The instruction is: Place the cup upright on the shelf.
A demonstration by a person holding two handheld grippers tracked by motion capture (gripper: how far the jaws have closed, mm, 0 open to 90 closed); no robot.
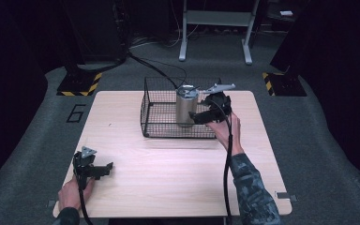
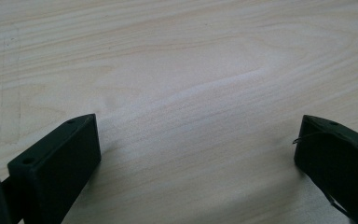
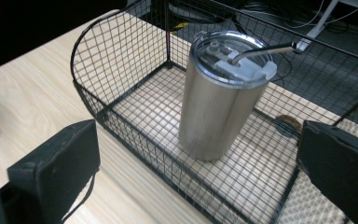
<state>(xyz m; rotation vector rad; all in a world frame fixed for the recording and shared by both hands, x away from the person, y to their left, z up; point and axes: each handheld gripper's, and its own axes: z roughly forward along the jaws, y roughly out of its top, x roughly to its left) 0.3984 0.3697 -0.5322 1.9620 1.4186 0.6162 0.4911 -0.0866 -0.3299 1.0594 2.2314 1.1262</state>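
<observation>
steel tumbler [image 3: 216, 100] stands upright inside the black wire basket [image 3: 116, 60], on the basket floor toward its right half in the high view, clear of the walls; basket sits at the far middle of the wooden table [image 1: 168, 164]. tumbler has a clear lid [image 3: 235, 56] with a metal straw [image 3: 265, 50] sticking out and leaning toward the far right. hard to make out: a small dark brownish patch [image 3: 286, 122] on the basket floor just behind the tumbler in the right gripper view, can't tell what it is; the tumbler base is partly screened by the front mesh; in the high view the right gripper overlaps the tumbler's right side so contact can't be read from there. right gripper [image 3: 198, 163] is at the basket's near right corner, jaws spread wide, wider than the tumbler, nothing between them, tumbler sits beyond the tips and apart from both; right jaw looks to be over the basket rim, left jaw outside over the table, both cut off by the bottom edge of its own view. left gripper [image 2: 196, 149] is well apart at the near left corner of the table, low over bare wood, jaws wide open, holding nothing; can't tell if the tips touch the table. each gripper's cable runs back along the forearm off the near edge
</observation>
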